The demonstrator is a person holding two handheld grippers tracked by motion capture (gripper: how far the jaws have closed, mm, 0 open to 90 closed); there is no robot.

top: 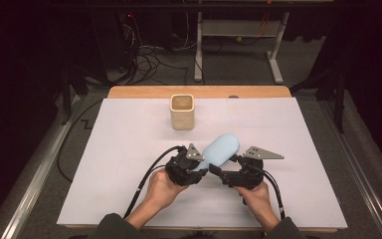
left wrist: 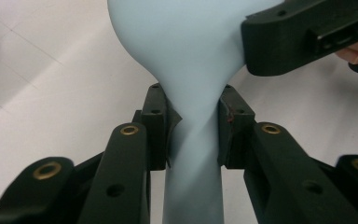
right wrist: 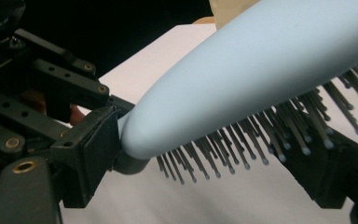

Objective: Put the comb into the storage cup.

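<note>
Though no brand, label or writing is legible on any item, the stock reads: one pale blue hairbrush, raised above the desk centre, handle clamped by the left gripper fingers. Right gripper at the brush's 5 o'clock, fingers wide about the bristled head. Beige cup at 11 o'clock, well apart. Open desk all round.
</note>
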